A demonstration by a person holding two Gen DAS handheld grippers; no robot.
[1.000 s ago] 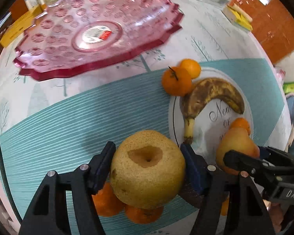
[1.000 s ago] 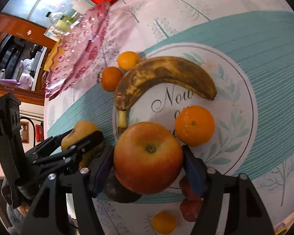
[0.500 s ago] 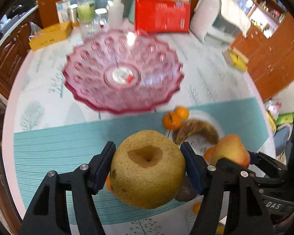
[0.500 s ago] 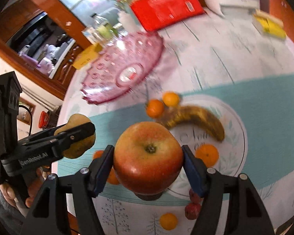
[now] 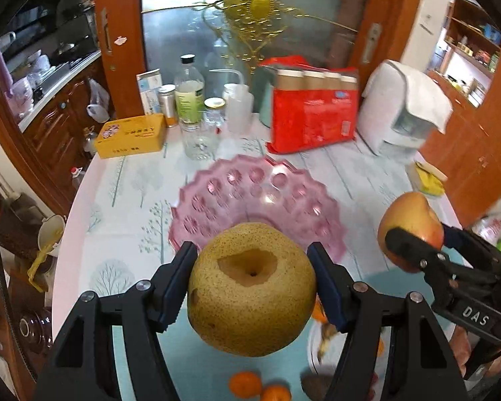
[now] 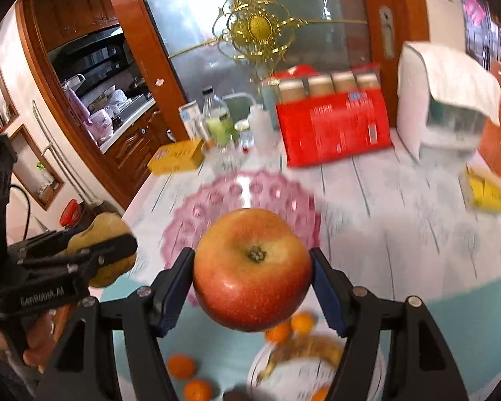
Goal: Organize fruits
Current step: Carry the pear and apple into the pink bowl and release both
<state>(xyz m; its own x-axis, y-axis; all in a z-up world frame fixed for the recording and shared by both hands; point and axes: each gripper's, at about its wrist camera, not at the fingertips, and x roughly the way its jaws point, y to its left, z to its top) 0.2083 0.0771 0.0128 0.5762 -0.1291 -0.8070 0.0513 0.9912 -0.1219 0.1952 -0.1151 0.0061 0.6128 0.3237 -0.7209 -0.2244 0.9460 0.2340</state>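
Note:
My left gripper (image 5: 252,289) is shut on a yellow-brown pear (image 5: 252,289), held in the air above the teal mat. My right gripper (image 6: 252,269) is shut on a red apple (image 6: 252,269), also lifted. Each shows in the other's view: the apple (image 5: 409,224) at the right, the pear (image 6: 100,247) at the left. A pink glass fruit bowl (image 5: 257,197) stands empty on the table ahead of both grippers; it also shows in the right wrist view (image 6: 243,193). Small oranges (image 6: 180,366) and a blurred banana (image 6: 314,346) lie on the mat below.
At the table's back stand a red package (image 5: 312,123), bottles and jars (image 5: 192,100), a yellow box (image 5: 130,135) and a white appliance (image 5: 400,113). A yellow item (image 6: 484,193) lies at the right edge. The table's left edge drops to a cluttered floor.
Both grippers rose and tilted up with their fruit. The bowl now sits just ahead and the mat fruits have dropped to the bottom of both views.

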